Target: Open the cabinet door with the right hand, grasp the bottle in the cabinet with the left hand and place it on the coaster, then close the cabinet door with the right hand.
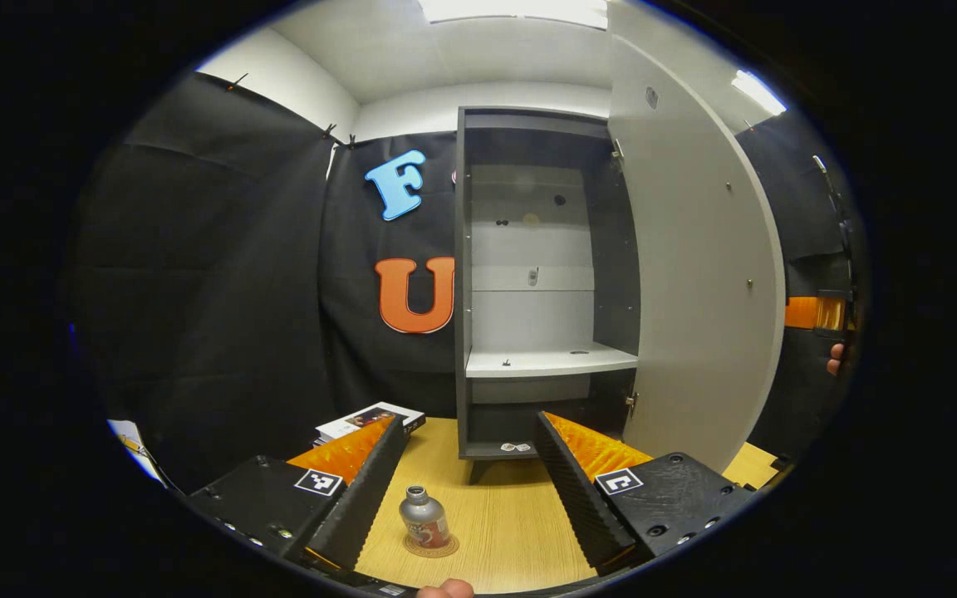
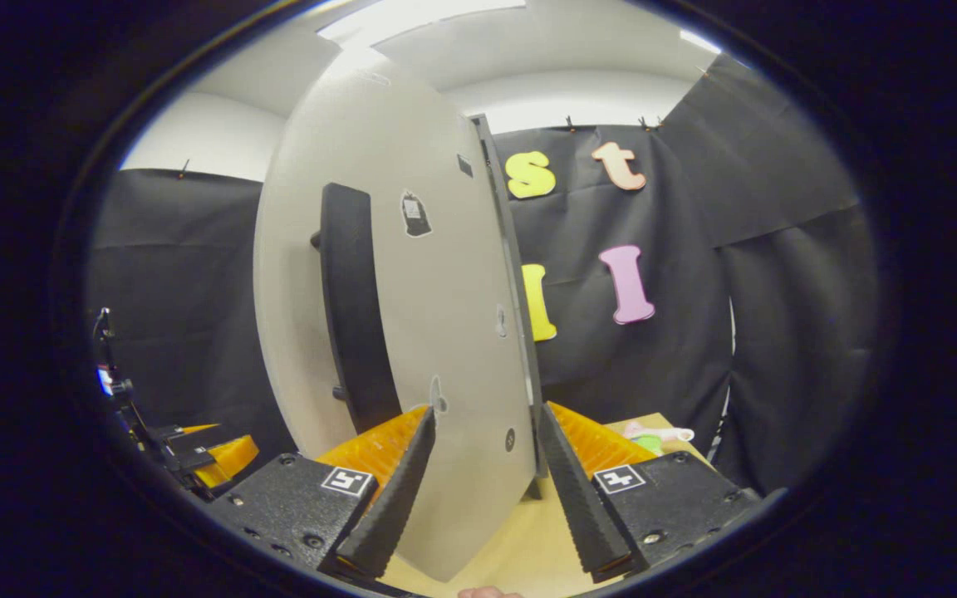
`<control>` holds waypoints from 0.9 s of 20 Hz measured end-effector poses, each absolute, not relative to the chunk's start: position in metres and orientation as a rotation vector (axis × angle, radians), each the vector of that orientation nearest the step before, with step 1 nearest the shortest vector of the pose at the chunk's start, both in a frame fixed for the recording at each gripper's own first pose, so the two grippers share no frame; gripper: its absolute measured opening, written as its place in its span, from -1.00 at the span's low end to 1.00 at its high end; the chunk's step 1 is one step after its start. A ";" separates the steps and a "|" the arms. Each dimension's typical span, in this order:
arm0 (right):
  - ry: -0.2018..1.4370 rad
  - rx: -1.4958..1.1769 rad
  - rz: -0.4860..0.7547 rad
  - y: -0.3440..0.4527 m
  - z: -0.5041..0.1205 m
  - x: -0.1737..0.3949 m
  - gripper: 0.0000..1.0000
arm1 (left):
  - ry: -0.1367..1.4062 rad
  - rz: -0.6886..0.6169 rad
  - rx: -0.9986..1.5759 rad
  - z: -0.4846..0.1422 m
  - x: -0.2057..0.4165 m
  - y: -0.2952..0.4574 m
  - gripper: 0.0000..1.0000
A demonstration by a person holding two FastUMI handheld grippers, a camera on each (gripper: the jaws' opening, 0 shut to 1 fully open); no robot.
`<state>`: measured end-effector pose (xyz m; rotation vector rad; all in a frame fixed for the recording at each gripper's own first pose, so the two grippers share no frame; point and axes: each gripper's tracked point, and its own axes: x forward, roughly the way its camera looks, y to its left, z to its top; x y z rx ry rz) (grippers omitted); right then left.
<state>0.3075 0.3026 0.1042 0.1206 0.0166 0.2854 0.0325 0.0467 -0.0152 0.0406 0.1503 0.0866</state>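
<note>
Between the spread, empty fingers of the left gripper, low in the frame, the bottle already stands on the coaster, so what's left is closing the cabinet door, whose edge sits between the right gripper's parted fingers.

Wooden table, cabinet, books, coaster under bottle

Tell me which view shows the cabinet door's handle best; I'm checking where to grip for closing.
The right gripper view shows it best: the long dark handle stands on the door's outer face, above the open right tool, which straddles the door's edge. The left gripper view sees the door's plain inner face, swung open.
</note>
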 end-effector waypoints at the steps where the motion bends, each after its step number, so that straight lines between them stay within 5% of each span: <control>1: 0.016 0.116 0.297 0.312 0.104 0.310 0.65 | 0.154 0.091 0.041 -0.016 0.031 0.049 0.89; 12: -0.007 -0.035 0.455 0.461 0.112 0.376 0.65 | 0.160 0.153 0.013 -0.022 0.017 0.089 0.89; 18: -0.056 -0.160 0.432 0.522 0.093 0.432 0.67 | 0.167 0.191 -0.005 -0.024 0.012 0.109 0.88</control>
